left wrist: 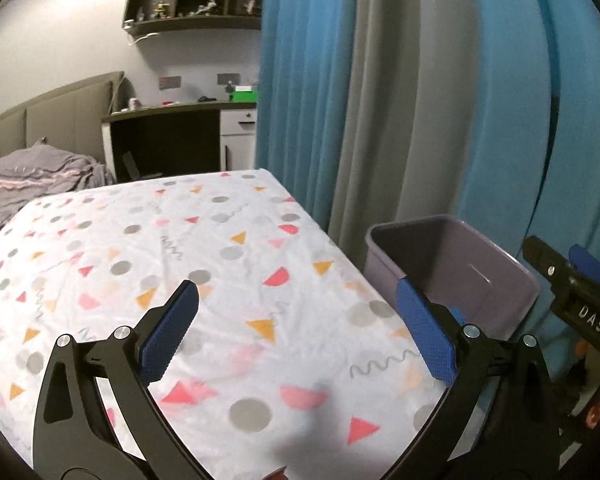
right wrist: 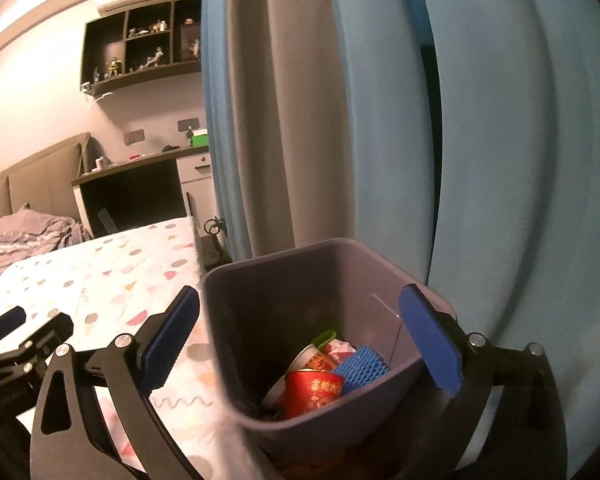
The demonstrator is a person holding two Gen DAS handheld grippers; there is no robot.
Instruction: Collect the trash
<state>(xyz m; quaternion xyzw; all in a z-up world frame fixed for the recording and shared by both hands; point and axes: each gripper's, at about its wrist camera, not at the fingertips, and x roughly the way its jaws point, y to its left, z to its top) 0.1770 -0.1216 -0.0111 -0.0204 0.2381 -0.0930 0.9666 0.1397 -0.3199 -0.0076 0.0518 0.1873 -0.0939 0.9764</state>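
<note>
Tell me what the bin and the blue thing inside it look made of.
Bin: likely moulded plastic, matte grey-purple, with smooth thin walls and rounded corners. Blue item: probably foam or soft plastic netting, judging by its raised lattice texture; hard to confirm.

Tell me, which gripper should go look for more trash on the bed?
Probably the left gripper: it is open, empty, over the white patterned bedsheet. The right gripper, also open, faces the grey plastic bin.
</note>
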